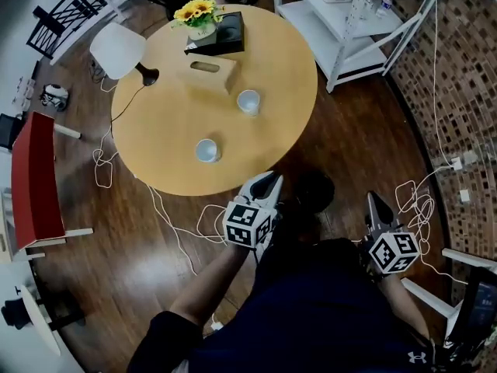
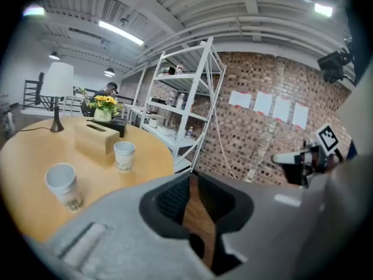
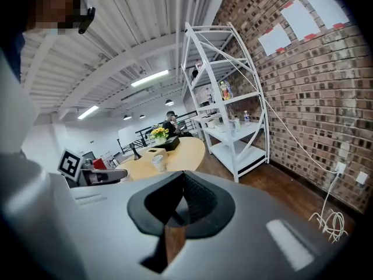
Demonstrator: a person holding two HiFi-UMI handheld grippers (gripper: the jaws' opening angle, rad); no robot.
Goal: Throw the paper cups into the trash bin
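Observation:
Two white paper cups stand upright on the round wooden table [image 1: 163,119]: one near the middle [image 1: 248,102], one nearer the front edge [image 1: 206,151]. In the left gripper view they are the near cup [image 2: 63,185] and the far cup [image 2: 124,155]. My left gripper [image 1: 272,179] hovers just off the table's near edge, its jaws a narrow slit apart with nothing between them [image 2: 191,179]. Further right, over the floor, my right gripper [image 1: 374,199] is shut and empty [image 3: 182,177]. A dark round thing [image 1: 314,191] sits on the floor between the grippers; I cannot tell what it is.
On the table's far side are a wooden tissue box [image 1: 206,72], a black box [image 1: 219,33] with yellow flowers [image 1: 196,12], and a white lamp [image 1: 118,50]. A white shelf unit [image 1: 342,22] stands back right, a red chair [image 1: 35,181] left. Cables [image 1: 194,231] trail over the floor.

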